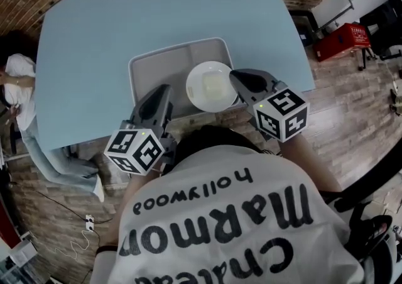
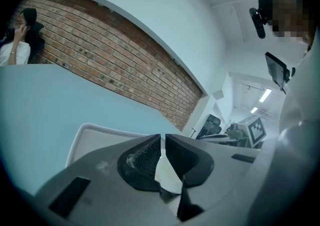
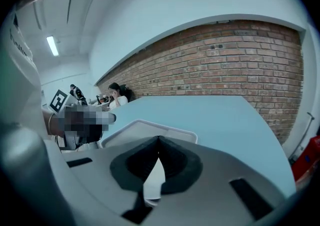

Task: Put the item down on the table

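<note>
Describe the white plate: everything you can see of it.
The white plate is round, shallow and smooth, like ceramic, lying flat. Something pale lies in its middle, too faint to name. It sits in the grey tray, at the near right corner. The right gripper comes up to its right edge; contact is unclear.

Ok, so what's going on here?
A person holds the left gripper and right gripper at the near side of a pale grey rectangular tray, which carries a round white plate and lies at the edge of a light blue table. Both pairs of jaws are drawn together; whether they pinch the tray is unclear.
</note>
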{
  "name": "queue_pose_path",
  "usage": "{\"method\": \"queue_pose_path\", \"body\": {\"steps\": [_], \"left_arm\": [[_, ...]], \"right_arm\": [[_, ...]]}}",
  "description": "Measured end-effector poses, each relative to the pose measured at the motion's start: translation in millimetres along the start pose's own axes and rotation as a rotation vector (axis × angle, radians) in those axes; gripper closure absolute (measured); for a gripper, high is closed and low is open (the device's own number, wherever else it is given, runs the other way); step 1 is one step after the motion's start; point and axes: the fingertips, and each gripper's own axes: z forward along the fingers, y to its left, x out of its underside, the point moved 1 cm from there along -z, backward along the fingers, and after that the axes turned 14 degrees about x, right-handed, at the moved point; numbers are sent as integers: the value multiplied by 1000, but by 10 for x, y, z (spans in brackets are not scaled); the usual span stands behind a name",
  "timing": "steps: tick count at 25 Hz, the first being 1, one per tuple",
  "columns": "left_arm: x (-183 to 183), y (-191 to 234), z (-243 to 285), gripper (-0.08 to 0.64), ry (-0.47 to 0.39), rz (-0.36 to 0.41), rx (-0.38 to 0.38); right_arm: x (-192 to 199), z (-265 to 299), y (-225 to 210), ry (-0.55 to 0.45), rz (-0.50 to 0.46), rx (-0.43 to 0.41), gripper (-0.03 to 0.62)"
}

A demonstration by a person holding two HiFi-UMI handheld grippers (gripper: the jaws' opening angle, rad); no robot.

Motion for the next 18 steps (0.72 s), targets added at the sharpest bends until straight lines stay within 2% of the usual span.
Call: {"method": "queue_pose_path", "body": {"steps": [13, 18], "left_arm": [[48, -40, 9, 528, 2, -5, 0], [87, -102, 53, 528, -12, -50, 7]], "right_arm": [[12, -3, -22, 7, 4, 6, 583], [11, -43, -96, 8, 29, 16, 583]]}}
